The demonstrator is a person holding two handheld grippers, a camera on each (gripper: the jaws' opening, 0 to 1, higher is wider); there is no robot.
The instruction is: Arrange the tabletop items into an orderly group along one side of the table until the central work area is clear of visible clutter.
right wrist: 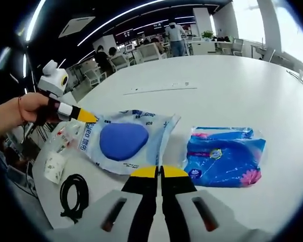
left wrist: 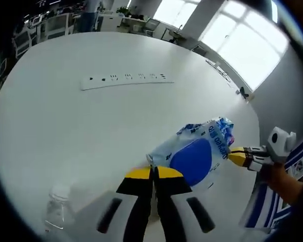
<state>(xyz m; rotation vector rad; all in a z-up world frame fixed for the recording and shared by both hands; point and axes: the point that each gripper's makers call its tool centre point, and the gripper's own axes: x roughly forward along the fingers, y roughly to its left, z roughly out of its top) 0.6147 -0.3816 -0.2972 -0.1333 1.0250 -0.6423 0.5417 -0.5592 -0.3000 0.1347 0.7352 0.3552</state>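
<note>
Right gripper view, left gripper [right wrist: 88, 117] in a raised hand [right wrist: 17, 112], both grippers' jaws apparently pinching the blue-and-white pouch [right wrist: 122, 142]

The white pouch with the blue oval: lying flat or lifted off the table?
Lifted. The pouch hangs stretched between both grippers, left and right, each shut on an edge.

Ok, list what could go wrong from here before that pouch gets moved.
1. The left hand-held gripper and the right hand-held gripper both seem shut on the same pouch. Pulling in different directions could tear it or slip a grip.
2. The black cable and small packets lie near the edge of the table. A sweep could push them off.
3. The clear bottle stands close to the left hand-held gripper and might tip.
</note>
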